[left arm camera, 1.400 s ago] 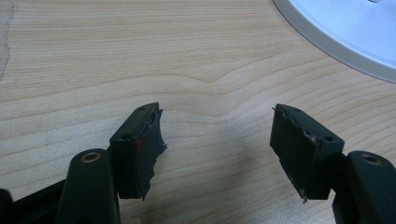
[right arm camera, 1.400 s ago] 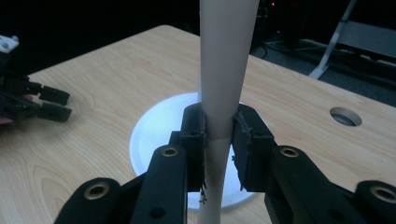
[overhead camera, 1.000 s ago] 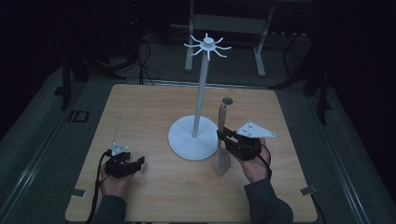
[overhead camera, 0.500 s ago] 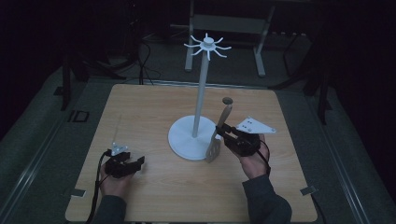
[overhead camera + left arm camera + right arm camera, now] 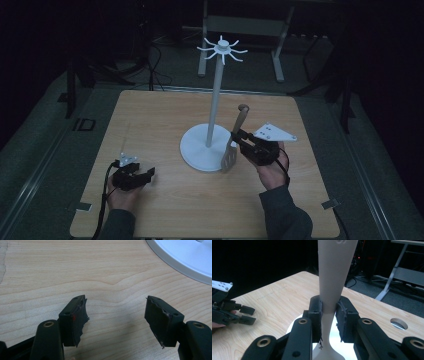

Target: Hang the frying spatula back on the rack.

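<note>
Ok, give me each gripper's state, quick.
Left gripper: open, nothing between its jaws.
Right gripper: shut on the spatula.

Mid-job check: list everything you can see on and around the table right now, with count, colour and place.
Table: one, light wood, centre.
Hook stand: one, white, round base mid-table, tall pole, hooks on top.
Spatula: one, pale grey, tilted upright beside the stand's base, clamped at the handle.
Metal frame: one, grey, on the floor beyond the table.
Left hand-held gripper: one, black, near the front-left of the table, jaws open, nothing between them.
Right hand-held gripper: one, black with grey plate, right of the stand, shut on the spatula.
Hands: two, at the front edge.
</note>
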The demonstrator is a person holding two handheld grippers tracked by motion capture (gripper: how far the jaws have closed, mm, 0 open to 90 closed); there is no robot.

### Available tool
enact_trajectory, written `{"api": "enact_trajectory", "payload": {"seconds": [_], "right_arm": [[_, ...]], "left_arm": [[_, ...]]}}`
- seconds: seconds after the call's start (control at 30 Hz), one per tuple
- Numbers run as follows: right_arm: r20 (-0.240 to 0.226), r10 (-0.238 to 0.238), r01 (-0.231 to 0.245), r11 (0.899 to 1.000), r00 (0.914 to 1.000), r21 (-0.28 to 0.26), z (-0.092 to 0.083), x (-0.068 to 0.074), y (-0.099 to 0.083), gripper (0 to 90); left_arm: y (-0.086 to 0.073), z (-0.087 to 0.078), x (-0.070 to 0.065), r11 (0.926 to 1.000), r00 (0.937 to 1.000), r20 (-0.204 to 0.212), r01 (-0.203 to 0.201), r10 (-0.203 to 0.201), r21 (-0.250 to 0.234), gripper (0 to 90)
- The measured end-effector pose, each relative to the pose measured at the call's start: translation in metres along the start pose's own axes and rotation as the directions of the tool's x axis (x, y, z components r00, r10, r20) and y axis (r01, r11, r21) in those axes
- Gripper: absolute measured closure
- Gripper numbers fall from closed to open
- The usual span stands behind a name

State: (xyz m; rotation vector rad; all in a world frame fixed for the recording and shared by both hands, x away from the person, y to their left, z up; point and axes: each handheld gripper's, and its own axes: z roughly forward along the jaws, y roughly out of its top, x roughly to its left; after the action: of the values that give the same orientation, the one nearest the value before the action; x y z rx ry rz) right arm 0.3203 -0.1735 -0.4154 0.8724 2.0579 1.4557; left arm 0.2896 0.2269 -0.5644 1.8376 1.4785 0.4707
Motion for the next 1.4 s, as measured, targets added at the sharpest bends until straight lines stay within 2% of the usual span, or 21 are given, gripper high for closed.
{"api": "enact_trajectory", "payload": {"seconds": [0.53, 1.4], "right_arm": [[0.006, -0.008, 0.009, 1.000, 0.9999, -0.030, -0.003, 0.000, 0.011, 75.0], [0.022, -0.014, 0.016, 0.996, 0.9997, -0.089, -0.010, -0.004, 0.039, 75.1]], "left_arm": [[0.000, 0.000, 0.000, 1.0000, 1.0000, -0.002, -0.002, 0.002, -0.002, 34.2], [0.000, 0.000, 0.000, 1.0000, 1.0000, -0.002, -0.001, 0.001, -0.004, 34.2]]}}
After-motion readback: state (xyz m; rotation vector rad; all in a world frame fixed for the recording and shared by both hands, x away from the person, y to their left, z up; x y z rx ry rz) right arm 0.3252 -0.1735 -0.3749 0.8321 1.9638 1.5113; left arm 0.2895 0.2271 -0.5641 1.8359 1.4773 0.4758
